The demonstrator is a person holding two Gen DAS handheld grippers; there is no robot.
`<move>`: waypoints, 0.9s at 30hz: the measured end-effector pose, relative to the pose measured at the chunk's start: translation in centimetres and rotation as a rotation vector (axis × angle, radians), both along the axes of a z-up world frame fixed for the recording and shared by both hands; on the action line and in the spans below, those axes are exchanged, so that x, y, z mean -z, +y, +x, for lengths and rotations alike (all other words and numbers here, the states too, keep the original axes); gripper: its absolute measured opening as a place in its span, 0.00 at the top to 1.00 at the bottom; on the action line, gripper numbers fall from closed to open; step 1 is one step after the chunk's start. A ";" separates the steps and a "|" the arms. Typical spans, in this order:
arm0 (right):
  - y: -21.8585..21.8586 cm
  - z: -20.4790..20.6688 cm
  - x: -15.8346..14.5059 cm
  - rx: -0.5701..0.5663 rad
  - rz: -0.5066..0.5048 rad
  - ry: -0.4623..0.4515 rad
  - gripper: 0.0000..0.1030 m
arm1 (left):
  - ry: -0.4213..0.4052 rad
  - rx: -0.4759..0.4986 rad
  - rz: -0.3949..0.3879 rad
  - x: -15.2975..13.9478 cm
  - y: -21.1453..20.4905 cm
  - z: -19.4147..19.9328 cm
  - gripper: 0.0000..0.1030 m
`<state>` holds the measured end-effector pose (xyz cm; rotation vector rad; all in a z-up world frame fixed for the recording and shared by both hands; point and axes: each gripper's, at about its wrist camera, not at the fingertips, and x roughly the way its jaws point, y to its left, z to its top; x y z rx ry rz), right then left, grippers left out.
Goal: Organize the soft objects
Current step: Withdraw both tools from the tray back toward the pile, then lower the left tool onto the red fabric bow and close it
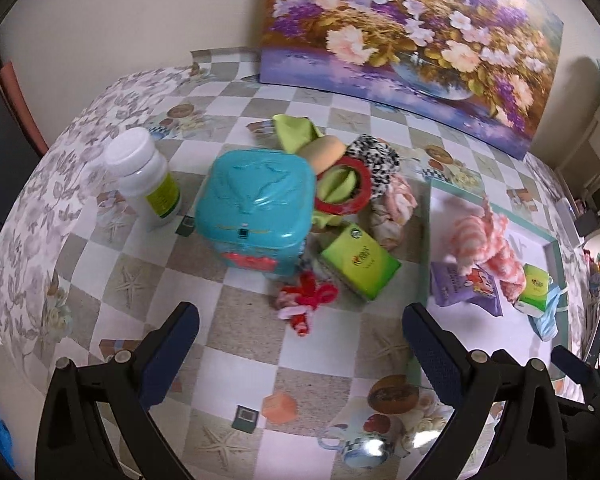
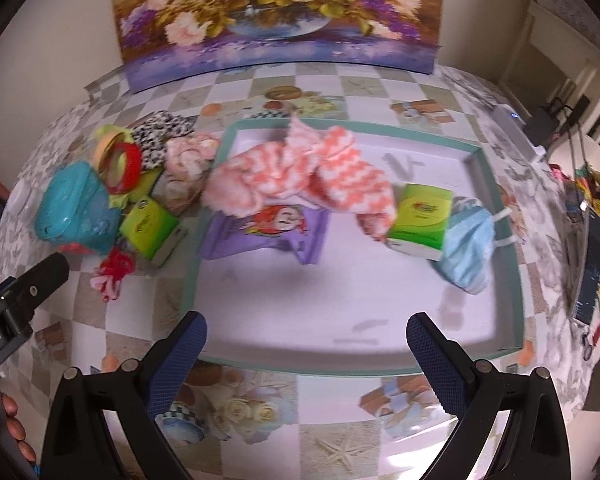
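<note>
From the left wrist, the left gripper (image 1: 300, 340) is held above a checkered tabletop (image 1: 240, 344), its jaws spread wide with nothing between them. Ahead of it a teal box (image 1: 254, 208) is seen beside a white bottle (image 1: 144, 176). Behind and to the right of the box, a heap of soft things is gathered: a green cloth (image 1: 296, 132), a red ring (image 1: 344, 188), a black-and-white spotted cloth (image 1: 374, 160) and a pale pink floral cloth (image 1: 392, 208). A green tissue pack (image 1: 358, 262) lies just in front of the heap, with a red and pink hair tie (image 1: 306, 300) near it. To the right, a white tray with a green rim (image 1: 556, 276) is shown holding a pink and white fuzzy sock (image 1: 484, 240), a purple packet (image 1: 464, 286), a second tissue pack (image 1: 534, 290) and a blue face mask (image 1: 546, 320).

From the right wrist, the right gripper (image 2: 306, 344) is held over the near edge of the tray (image 2: 496, 224), its jaws likewise spread and empty. The fuzzy sock (image 2: 300, 176) is draped across the far part of the tray, partly over the purple packet (image 2: 264, 232). The second tissue pack (image 2: 420, 216) is touched by the face mask (image 2: 466, 248) on its right. The teal box (image 2: 76, 208) and the heap remain outside the tray on the left, where the tip of the left gripper (image 2: 32, 284) is also caught. A flower painting (image 2: 276, 12) is propped against the wall behind.
</note>
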<state>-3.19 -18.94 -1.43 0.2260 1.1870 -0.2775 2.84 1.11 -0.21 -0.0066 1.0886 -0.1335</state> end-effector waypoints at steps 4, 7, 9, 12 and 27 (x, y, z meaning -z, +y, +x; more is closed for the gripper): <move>1.3 0.7 0.2 -0.042 0.061 -0.014 0.01 | 0.013 -0.033 0.003 0.7 2.2 0.3 0.02; 2.5 1.3 0.4 -0.072 0.110 -0.013 0.01 | 0.035 -0.080 0.011 1.8 4.7 0.7 0.02; 3.3 1.8 0.7 -0.091 0.129 -0.008 0.01 | 0.060 -0.119 0.013 2.8 6.4 1.0 0.02; 4.2 2.4 1.0 -0.107 0.130 -0.001 0.01 | 0.092 -0.165 -0.019 3.9 8.3 1.3 0.02; 4.2 5.4 1.9 -0.078 0.083 0.004 0.01 | 0.112 -0.091 -0.108 5.7 5.2 3.0 0.02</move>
